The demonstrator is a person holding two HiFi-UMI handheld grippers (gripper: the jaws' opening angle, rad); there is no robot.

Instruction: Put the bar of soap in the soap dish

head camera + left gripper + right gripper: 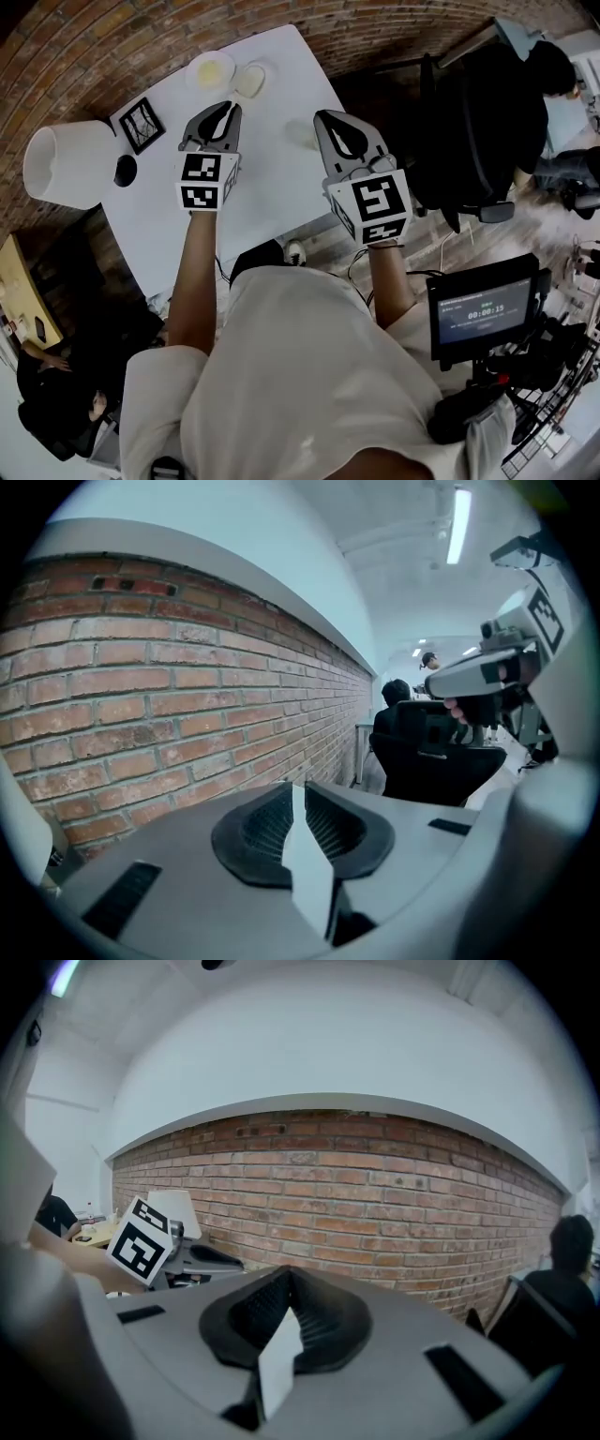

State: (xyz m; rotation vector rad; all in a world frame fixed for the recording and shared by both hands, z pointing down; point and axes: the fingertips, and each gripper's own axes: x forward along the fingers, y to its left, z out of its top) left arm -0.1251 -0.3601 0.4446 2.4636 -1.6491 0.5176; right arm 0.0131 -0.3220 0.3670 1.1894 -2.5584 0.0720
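Head view: the left tongs (223,108) and right tongs (332,120) hover closed and empty above the table (272,178). At its far edge, the dish (194,64) seemingly holds the yellowish soap (214,71). An oval thing (249,80) lies just right. Withdraw without nudging either.

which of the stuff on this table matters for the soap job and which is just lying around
For the job: soap dish; yellowish piece in it, likely the bar of soap; left gripper and right gripper, jaws shut and empty.
Lying about: white lamp; black frame; small black disc; cream oval thing beside the dish.
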